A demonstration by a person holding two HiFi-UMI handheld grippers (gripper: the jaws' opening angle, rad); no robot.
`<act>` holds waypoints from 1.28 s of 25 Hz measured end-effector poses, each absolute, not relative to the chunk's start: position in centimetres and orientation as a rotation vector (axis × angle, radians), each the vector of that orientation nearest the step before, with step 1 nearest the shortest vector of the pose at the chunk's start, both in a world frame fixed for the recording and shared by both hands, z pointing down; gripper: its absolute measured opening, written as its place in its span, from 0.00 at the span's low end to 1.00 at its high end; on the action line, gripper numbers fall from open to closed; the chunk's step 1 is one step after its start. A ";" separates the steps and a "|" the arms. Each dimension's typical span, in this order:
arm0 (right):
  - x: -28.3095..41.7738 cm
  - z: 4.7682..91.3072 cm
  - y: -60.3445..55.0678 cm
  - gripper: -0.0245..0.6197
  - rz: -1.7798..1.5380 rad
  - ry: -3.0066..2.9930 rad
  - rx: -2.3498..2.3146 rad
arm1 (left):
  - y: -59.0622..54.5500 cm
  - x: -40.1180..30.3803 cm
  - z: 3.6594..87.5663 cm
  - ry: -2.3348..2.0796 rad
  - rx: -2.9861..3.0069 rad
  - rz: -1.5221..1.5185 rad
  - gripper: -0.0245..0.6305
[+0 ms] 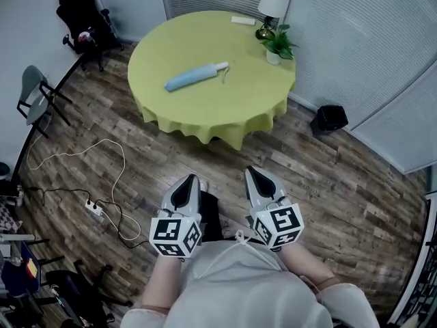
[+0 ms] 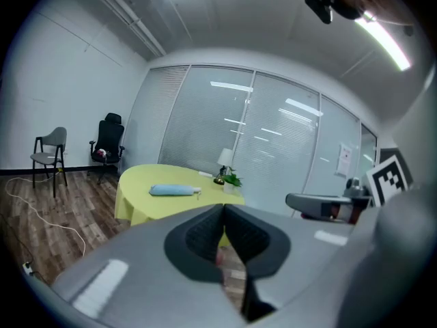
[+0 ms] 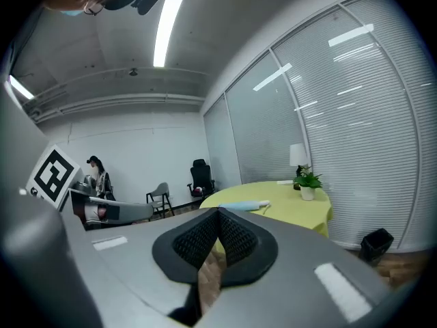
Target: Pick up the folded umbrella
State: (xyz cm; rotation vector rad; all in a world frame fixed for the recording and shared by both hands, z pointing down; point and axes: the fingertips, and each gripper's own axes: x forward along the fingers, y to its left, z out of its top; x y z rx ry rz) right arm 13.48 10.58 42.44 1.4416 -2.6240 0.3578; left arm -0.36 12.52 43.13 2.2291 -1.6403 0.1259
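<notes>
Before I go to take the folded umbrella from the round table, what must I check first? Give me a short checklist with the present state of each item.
1. Light-blue folded umbrella lies free on the round yellow-green tablecloth, nothing on top: ok.
2. Left gripper empty: ok. Jaws open for a grasp: not ok, they are shut.
3. Right gripper: same, empty but shut.
4. Umbrella within reach: not ok, the table stands across the floor ahead.
5. Path clear: ok; the white cable lies off to the left.
6. Potted green plant apart from the umbrella: ok.
</notes>
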 end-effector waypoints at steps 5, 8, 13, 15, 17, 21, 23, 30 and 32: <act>12.3 42.3 3.4 0.04 0.301 -2.595 1.508 | 4.1 -1.6 43.3 -1.620 2.300 0.159 0.05; 10.9 42.2 -1.8 0.04 0.309 -2.560 1.540 | -1.7 -2.7 42.7 -1.586 2.349 0.177 0.05; 7.8 41.8 -11.4 0.04 0.324 -2.508 1.592 | -12.4 -5.3 42.2 -1.509 2.398 0.187 0.05; 6.4 41.7 -15.2 0.04 0.332 -2.489 1.614 | -16.3 -6.5 42.0 -1.478 2.426 0.206 0.05; 5.0 41.7 -18.7 0.04 0.345 -2.468 1.638 | -20.0 -7.9 41.9 -1.457 2.447 0.231 0.05; 2.8 42.5 -24.8 0.04 0.391 -2.426 1.682 | -26.0 -10.4 42.7 -1.424 2.461 0.275 0.05; 1.8 42.8 -27.0 0.04 0.405 -2.411 1.688 | -28.3 -11.5 43.3 -1.415 2.454 0.293 0.05; 0.2 45.1 -32.3 0.04 0.451 -2.377 1.635 | -33.4 -13.8 46.4 -1.428 2.359 0.313 0.05; 0.1 45.6 -33.5 0.04 0.463 -2.383 1.616 | -34.2 -13.8 47.0 -1.443 2.341 0.317 0.05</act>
